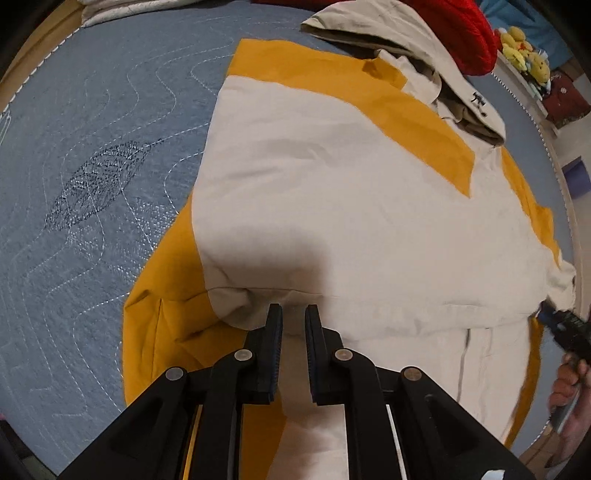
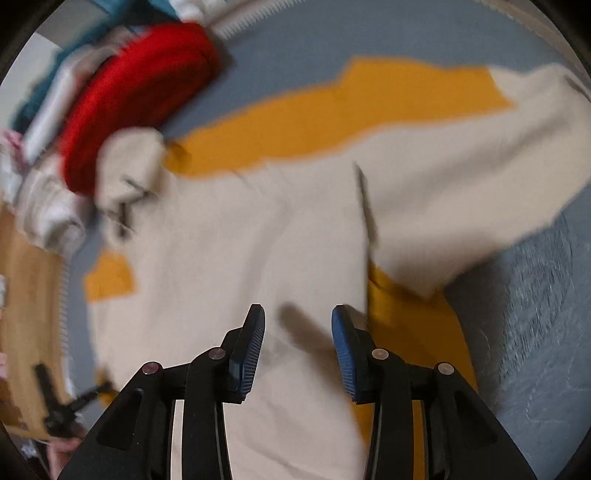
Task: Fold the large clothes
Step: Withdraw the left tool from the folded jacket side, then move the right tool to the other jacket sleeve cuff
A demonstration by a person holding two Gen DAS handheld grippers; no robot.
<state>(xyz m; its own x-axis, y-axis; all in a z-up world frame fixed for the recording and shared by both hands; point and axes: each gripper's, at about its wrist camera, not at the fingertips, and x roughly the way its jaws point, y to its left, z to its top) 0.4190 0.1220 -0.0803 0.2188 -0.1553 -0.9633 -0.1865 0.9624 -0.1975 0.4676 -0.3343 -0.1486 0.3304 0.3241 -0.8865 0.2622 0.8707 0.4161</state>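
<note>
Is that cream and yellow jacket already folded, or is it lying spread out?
Partly folded: the jacket has one cream sleeve laid across its body.

So the whole surface is a bed covered with a grey-blue quilted blanket (image 1: 92,155), wavy white stitching all over it plus a darker leaf-shaped patch stitched in. Spread flat on it is a big cream and mustard-yellow jacket (image 1: 351,206), hood end toward the far edge. A red knitted thing (image 1: 458,33) sits on the blanket right by the hood, touching or overlapping it. The right-side view is blurry but shows the same layout.
</note>
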